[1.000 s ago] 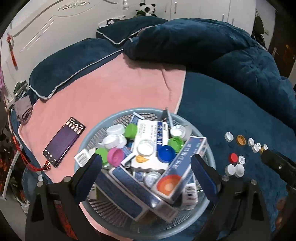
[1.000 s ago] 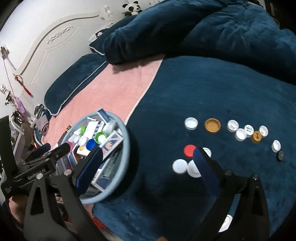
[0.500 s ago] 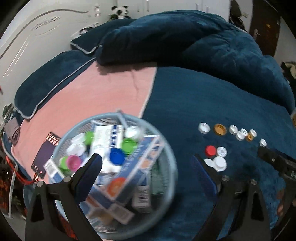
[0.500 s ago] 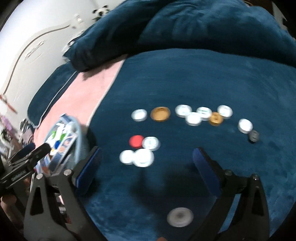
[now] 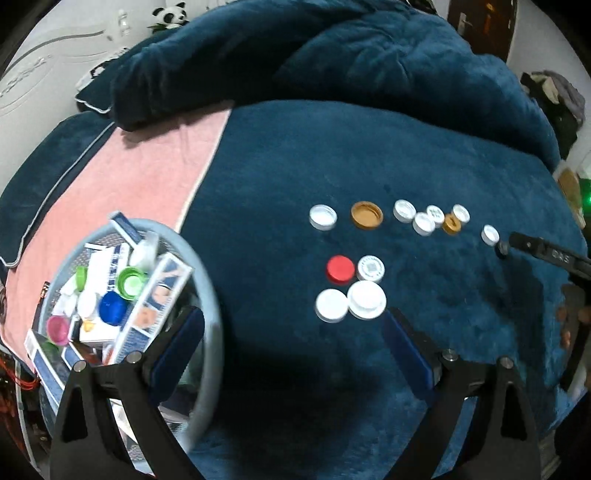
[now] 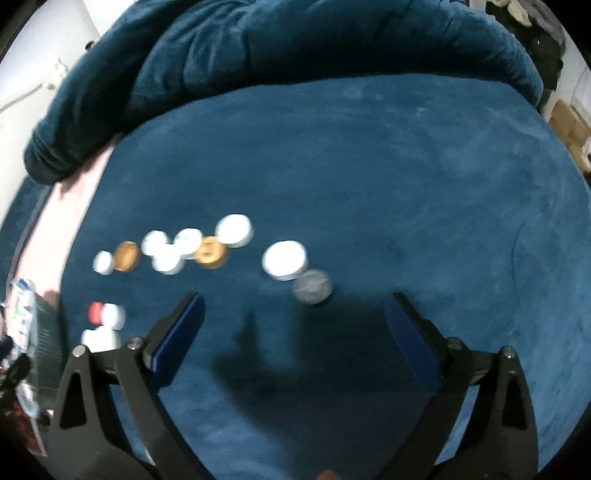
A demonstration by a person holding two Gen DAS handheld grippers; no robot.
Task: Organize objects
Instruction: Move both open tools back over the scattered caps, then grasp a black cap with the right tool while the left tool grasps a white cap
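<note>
Several bottle caps lie on the blue bedspread: a red cap [image 5: 340,269], white caps beside it [image 5: 366,299], a gold cap [image 5: 366,215] and a row of small white ones [image 5: 423,223]. My left gripper [image 5: 291,345] is open and empty, just in front of the red and white cluster. My right gripper [image 6: 291,332] is open and empty above the bedspread, close behind a dark grey cap [image 6: 313,287] and a white cap [image 6: 284,259]. The right gripper's finger shows at the right edge of the left wrist view [image 5: 546,253]. The right wrist view is blurred.
A round light-blue mesh basket [image 5: 210,295] full of medicine boxes and coloured caps sits at the left on a pink towel [image 5: 147,173]. A bunched blue duvet [image 5: 332,55] lies at the back. A headboard and toy panda [image 5: 168,14] are far back.
Both grippers have swung to the right, away from the basket and over the caps. The basket has slid to the left in both views. Both grippers stayed open.
</note>
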